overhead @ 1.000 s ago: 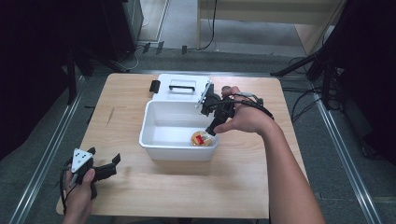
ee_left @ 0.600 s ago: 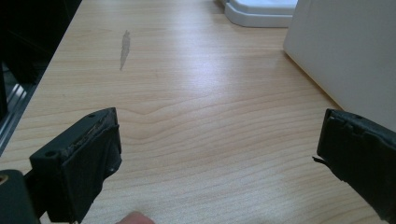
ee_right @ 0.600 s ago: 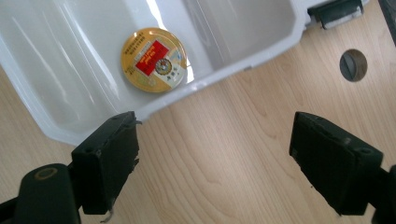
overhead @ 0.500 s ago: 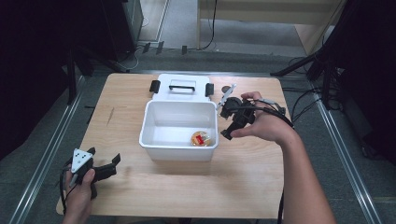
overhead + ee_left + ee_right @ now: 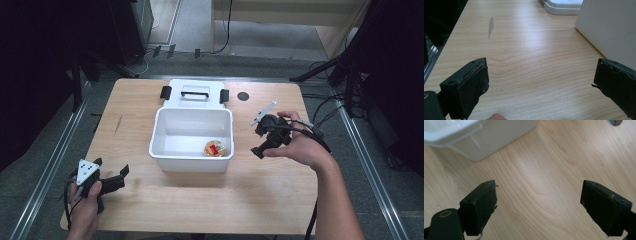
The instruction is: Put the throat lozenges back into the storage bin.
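— Where was the bin when you looked?

— The white bin [image 5: 191, 137] sat mid-desk [image 5: 210, 200], open, its lid [image 5: 195, 93] lying flat just behind it. A small yellow and red item [image 5: 215, 148] lay in the bin's front right corner; I could not tell what it was.

— And your grippers?

— My right hand-held gripper [image 5: 260, 140] was beside the bin's right wall, jaws spread wide over bare wood, holding nothing. My left hand-held gripper [image 5: 120, 177] rested near the desk's front left corner, released too, empty.

One bin [image 5: 191, 145], one lid [image 5: 195, 93], two tools, one toy [image 5: 215, 148].
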The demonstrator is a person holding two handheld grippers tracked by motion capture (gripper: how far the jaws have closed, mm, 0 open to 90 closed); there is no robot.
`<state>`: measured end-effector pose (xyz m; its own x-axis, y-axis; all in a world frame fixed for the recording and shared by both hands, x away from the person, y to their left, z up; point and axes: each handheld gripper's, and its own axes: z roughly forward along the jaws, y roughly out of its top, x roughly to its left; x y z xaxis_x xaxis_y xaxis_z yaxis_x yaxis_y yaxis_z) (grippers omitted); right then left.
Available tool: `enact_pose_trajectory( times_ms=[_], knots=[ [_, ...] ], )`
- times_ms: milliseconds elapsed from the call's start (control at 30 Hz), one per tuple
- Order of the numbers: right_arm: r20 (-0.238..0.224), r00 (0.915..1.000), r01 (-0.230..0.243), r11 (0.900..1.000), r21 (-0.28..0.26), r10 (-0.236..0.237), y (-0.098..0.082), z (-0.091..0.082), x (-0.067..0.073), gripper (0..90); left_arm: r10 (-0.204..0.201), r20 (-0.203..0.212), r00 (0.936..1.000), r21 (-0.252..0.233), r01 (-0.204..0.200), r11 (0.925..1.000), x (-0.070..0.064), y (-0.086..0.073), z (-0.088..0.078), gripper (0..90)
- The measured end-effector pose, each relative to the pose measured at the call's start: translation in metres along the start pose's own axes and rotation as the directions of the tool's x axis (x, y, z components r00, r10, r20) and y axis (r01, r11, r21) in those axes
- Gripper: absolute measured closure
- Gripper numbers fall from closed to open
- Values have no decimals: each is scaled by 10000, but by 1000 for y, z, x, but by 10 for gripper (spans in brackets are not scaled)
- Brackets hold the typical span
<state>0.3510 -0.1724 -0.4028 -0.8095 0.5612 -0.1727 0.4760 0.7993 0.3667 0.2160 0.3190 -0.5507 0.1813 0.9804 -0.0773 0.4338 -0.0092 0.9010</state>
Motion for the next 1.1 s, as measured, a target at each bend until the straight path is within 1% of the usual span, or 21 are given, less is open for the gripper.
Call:
enact_pose_trajectory(
  times_ms=[100, 167, 200, 233, 267, 300, 333, 367, 433, 500, 600, 667, 733, 800, 833, 900, 967, 1000, 1033, 1067, 1100],
  knots=[
    [118, 9988, -481, 9988, -136, 482, -13, 4, -2, 140, -27, -13, 10000, 4, 27, 10000, 0, 0, 0, 2],
    [224, 9971, -723, 9967, -370, 731, -20, 6, -3, 139, -42, 18, 10000, 49, 42, 10000, 0, 0, 0, 2],
    [288, 9951, -929, 9936, -642, 949, -28, 8, -3, 139, -38, 15, 10000, 40, 38, 10000, 0, 0, 0, 2],
    [318, 9938, -1037, 9919, -732, 1063, -31, 8, -3, 139, -37, 22, 10000, 45, 37, 10000, 0, 0, 0, 2],
    [318, 9938, -1037, 9919, -732, 1063, -31, 8, -3, 139, -37, 22, 10000, 45, 37, 10000, 0, 0, 0, 2],
    [455, 9897, -1311, 9865, -978, 1360, -40, 12, -3, 135, -62, 45, 10000, 53, 62, 10000, 0, 0, 0, 2],
    [455, 9897, -1311, 9865, -978, 1360, -40, 12, -3, 135, -62, 45, 10000, 53, 62, 10000, 0, 0, 0, 2],
    [492, 9871, -1465, 9834, -1073, 1524, -43, 13, -3, 135, -65, 45, 10000, 52, 65, 10000, 0, 0, 0, 2],
    [549, 9786, -1898, 9732, -1301, 1982, -53, 18, -2, 133, -74, 36, 10000, 63, 74, 10000, 0, 0, 0, 2],
    [560, 9727, -2153, 9655, -1467, 2254, -61, 21, -2, 133, -101, 37, 9999, 55, 101, 9999, 1, 0, 0, 2],
    [572, 9677, -2313, 9548, -1865, 2456, -74, 25, 0, 129, -121, 56, 9999, 52, 121, 9999, 1, 0, 0, 2],
    [616, 9620, -2487, 9468, -2044, 2660, -82, 28, 2, 123, -150, 45, 9999, 41, 150, 9999, 1, 0, 0, 2],
    [683, 9598, -2515, 9424, -2204, 2721, -90, 30, 4, 95, -160, 45, 9999, 51, 159, 9999, 1, 0, 0, 2],
    [677, 9529, -2726, 9328, -2360, 2956, -97, 31, 6, 85, -178, 19, 9998, 47, 178, 9998, 1, 0, 0, 2],
    [702, 9527, -2706, 9304, -2474, 2958, -101, 32, 6, 75, -212, 12, 9998, 43, 212, 9998, 1, 0, 0, 2],
    [698, 9455, -2904, 9205, -2615, 3181, -107, 34, 7, 61, -228, 10, 9997, 54, 228, 9997, 1, 0, 0, 1],
    [687, 9408, -3014, 9117, -2791, 3320, -115, 36, 9, 41, -195, -1, 9998, 38, 195, 9998, 1, 0, 0, 2],
    [637, 9361, -3131, 9020, -2971, 3459, -122, 38, 10, 24, -124, -1, 9999, 56, 124, 9999, 1, 0, 0, 2],
    [637, 9361, -3131, 9020, -2971, 3459, -122, 38, 10, 24, -124, -1, 9999, 56, 124, 9999, 1, 0, 0, 2],
    [602, 9358, -3141, 8989, -3055, 3474, -126, 39, 11, 18, -111, 7, 9999, 50, 111, 9999, 1, 0, 0, 2],
    [496, 9325, -3260, 8926, -3115, 3578, -131, 41, 12, 12, -116, 17, 9999, 49, 116, 9999, 1, 0, 0, 2]
  ],
)
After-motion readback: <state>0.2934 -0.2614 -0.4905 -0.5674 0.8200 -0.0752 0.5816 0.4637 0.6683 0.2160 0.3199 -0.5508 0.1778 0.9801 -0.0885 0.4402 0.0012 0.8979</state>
